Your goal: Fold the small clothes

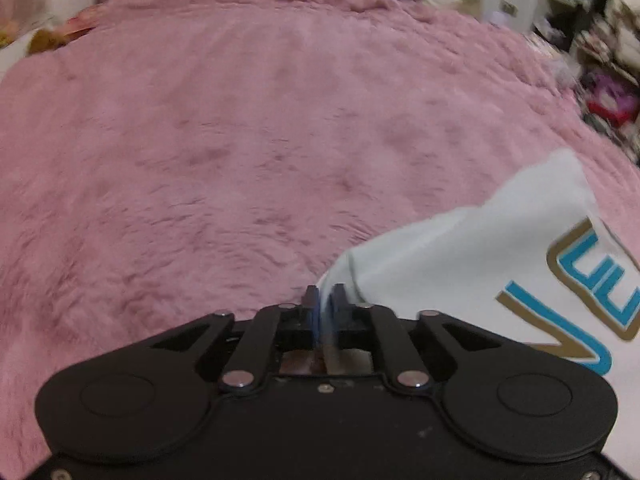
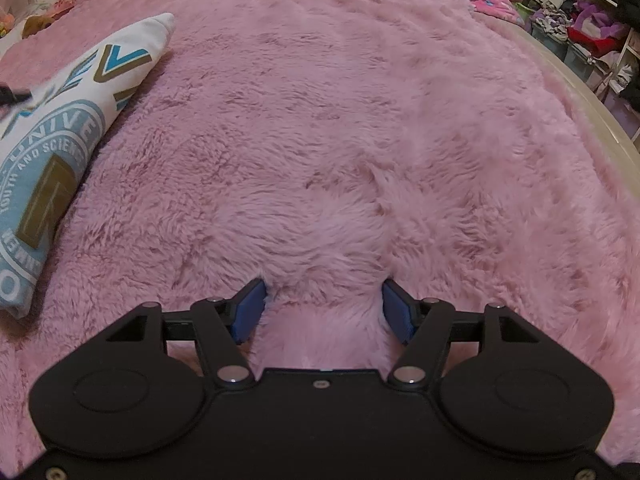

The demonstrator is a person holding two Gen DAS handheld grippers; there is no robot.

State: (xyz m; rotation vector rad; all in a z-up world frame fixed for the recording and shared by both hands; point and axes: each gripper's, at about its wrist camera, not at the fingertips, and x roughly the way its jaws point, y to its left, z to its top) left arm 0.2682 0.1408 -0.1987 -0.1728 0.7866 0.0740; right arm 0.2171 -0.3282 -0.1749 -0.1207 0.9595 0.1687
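While the left hand-held gripper [image 1: 323, 300] is pinching the shirt [image 1: 460, 264] edge for folding, we are resting the right hand-held gripper [image 2: 324, 308] spread on the bed [image 2: 360, 140].

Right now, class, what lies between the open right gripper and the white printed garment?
Only bare pink fluffy blanket. The right wrist view shows the right gripper open on the fur, with the white garment off to its left and nothing between them.

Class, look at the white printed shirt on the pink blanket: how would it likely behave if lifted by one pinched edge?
The white shirt probably droops, floppy: its cloth already bends and creases where the left gripper pinches it. It seems light. The fuzzy blanket may drag on it.
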